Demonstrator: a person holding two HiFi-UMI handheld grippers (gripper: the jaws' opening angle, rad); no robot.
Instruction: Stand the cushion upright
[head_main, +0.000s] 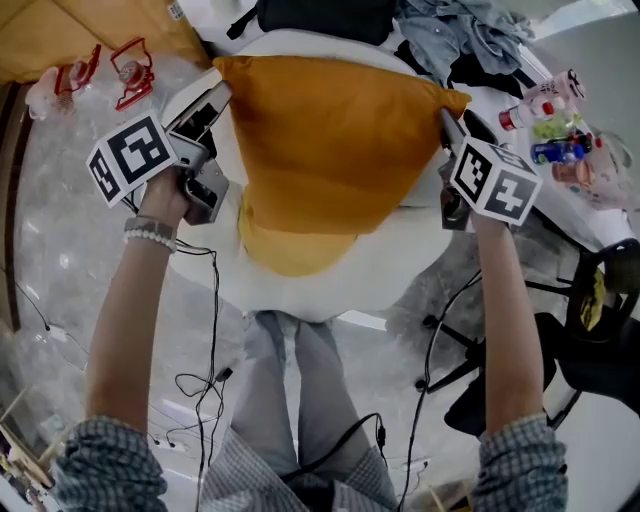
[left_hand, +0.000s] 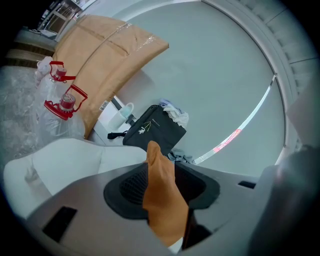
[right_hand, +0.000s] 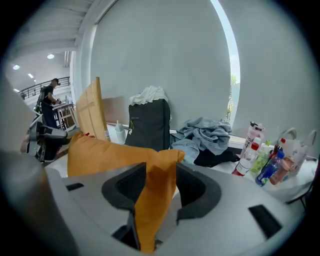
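Observation:
An orange cushion (head_main: 330, 140) stands on edge on the white rounded seat (head_main: 400, 260), with its two upper corners pointing left and right. My left gripper (head_main: 222, 95) is at the upper left corner. That corner (left_hand: 161, 200) lies loosely between the spread jaws of the left gripper (left_hand: 162, 180). My right gripper (head_main: 443, 118) is at the upper right corner. There the orange fabric (right_hand: 100, 152) hangs in the gap of the right gripper (right_hand: 160, 185), whose black pads (right_hand: 196, 187) stand apart from it. Both grippers are open.
A black bag (right_hand: 149, 125) and a heap of grey clothes (right_hand: 205, 135) lie behind the cushion. Several bottles (head_main: 545, 115) stand at the right. Brown cardboard (left_hand: 107, 55) and red-handled plastic bottles (head_main: 125, 72) are at the left. A black chair (head_main: 600, 330) and cables (head_main: 205, 385) are on the floor.

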